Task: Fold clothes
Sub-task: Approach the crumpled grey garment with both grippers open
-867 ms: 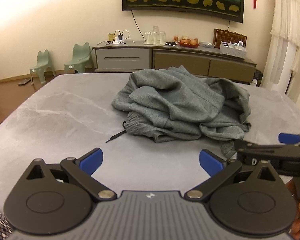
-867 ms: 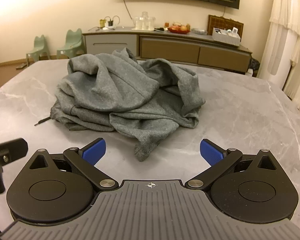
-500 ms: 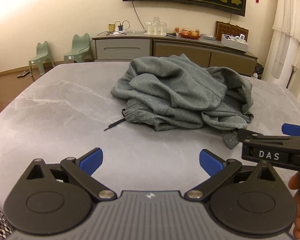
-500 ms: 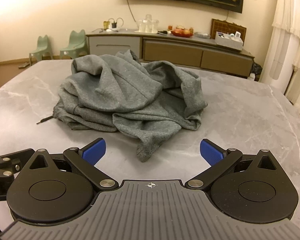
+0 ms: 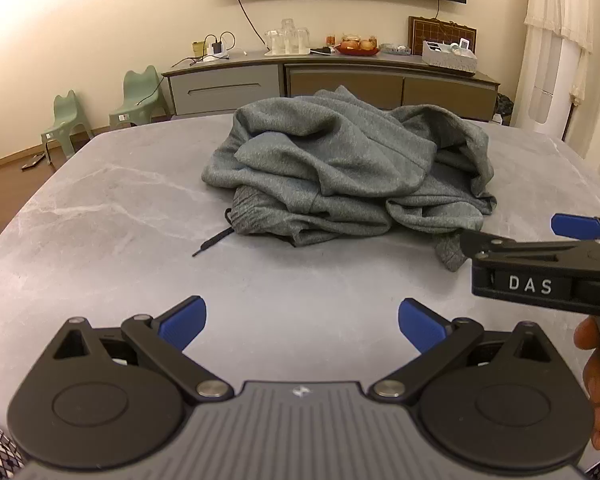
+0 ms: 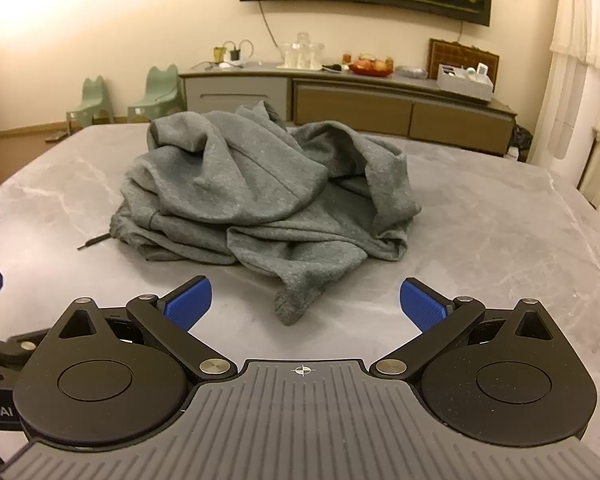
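1. Grey marble table [image 5: 100, 216]: bears everything; bare along the near edge and at both side edges.
2. Crumpled grey garment [image 5: 340, 176]: heaped near the middle of the table, toward the far edge. No folding begun, by the look of it; first step only, the approach. Long axis of the heap roughly across the table, left to right; which way the garment itself points impossible to tell while bunched.
3. Left gripper [image 5: 302, 322]: spread wide, nothing between the pads, over the near edge, well apart from the cloth.
4. Right gripper [image 6: 306, 302]: likewise spread and empty, just short of the cloth tip.
5. Cloth tip [image 6: 290, 308]: a cuff or corner trailing toward the near edge, nearest the right gripper.
6. Black drawstring [image 5: 214, 242]: lying flat at the heap's left side, pointing to the near left corner.
7. Next move, as a judgement: take two edges or corners, lift, spread the garment flat before any fold.
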{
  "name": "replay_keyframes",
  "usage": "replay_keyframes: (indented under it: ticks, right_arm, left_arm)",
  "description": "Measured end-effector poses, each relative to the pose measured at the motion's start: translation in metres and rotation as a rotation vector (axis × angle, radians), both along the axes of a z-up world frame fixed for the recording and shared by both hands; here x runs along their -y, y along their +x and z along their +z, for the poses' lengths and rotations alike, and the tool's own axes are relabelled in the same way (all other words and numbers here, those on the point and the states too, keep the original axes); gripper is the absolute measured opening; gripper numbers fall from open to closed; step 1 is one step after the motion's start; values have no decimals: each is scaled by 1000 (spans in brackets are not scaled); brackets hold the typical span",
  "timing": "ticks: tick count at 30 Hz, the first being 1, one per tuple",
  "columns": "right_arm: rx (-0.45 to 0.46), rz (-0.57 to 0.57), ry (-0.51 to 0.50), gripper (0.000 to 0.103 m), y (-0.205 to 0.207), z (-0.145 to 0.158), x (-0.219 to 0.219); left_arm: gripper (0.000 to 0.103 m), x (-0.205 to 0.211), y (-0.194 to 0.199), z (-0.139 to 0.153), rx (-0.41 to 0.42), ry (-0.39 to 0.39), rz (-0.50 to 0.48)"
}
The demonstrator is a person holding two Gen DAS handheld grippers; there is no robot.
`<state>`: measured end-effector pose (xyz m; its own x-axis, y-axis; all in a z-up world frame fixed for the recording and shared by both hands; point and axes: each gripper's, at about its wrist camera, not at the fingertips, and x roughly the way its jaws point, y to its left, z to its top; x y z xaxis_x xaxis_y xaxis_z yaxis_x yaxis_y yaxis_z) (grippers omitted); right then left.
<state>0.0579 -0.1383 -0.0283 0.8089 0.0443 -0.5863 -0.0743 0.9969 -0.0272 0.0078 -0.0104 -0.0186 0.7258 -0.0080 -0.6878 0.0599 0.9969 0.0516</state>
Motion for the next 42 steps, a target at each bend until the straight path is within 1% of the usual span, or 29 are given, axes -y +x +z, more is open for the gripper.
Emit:
replay_keyframes:
  ticks: [1, 3, 6, 7, 8, 9, 10, 11, 12, 13, 14, 16, 21, 31, 39, 40, 41, 42]
  right_arm:
    - [0, -1, -1, 102, 0, 0, 1]
    - [1, 2, 5, 102, 0, 0, 2]
    - [5, 4, 12, 100, -1, 0, 4]
    - [4, 8, 14, 98, -1, 1, 5]
    - [4, 15, 18, 91, -1, 1, 5]
    - [-1, 21, 26, 81, -1, 1, 6]
    - [-9, 28, 37, 74, -1, 1, 7]
    - [-20, 33, 50, 57, -1, 1, 9]
    - [-34, 40, 66, 34, 0, 0, 10]
    - [-48, 48, 81, 22, 0, -1, 11]
    - [-58, 53, 94, 2, 1, -1, 12]
    - [-47, 64, 90, 0, -1, 1, 11]
    - [-8, 72, 75, 0, -7, 10, 12]
    - [-8, 64, 73, 0, -7, 10, 16]
    - [-12, 53, 69, 1, -6, 8, 16]
    - [-10, 47, 65, 4, -6, 8, 16]
    - [-8, 36, 61, 16, -5, 7, 16]
    - [-6, 26, 56, 38, -5, 7, 16]
  left_arm:
    - [103, 0, 1, 1, 0, -5, 0]
    - [97, 0, 1, 2, -1, -12, -1]
    - [91, 0, 1, 2, -1, -13, 2]
    - [87, 0, 1, 2, 2, -12, 2]
    - [75, 1, 0, 2, 3, -4, 4]
    - [58, 1, 0, 2, 2, 0, 4]
    - [50, 1, -1, 2, 0, -1, 4]
    - [36, 1, -1, 2, -2, -3, 5]
    - [15, 0, -1, 2, -3, -5, 3]
    - [4, 0, -1, 1, -5, -5, 4]
    - [1, 0, -1, 2, -4, -8, 3]
    - [0, 1, -3, 3, 8, -11, -3]
    - [0, 4, -3, 4, 21, -8, 2]
    - [0, 1, 3, 2, 11, -14, 38]
    - [1, -1, 4, 3, 20, -6, 51]
    - [3, -1, 4, 3, 16, -7, 47]
    - [14, -1, 5, 3, 11, -8, 42]
    - [34, -1, 5, 4, 13, -9, 40]
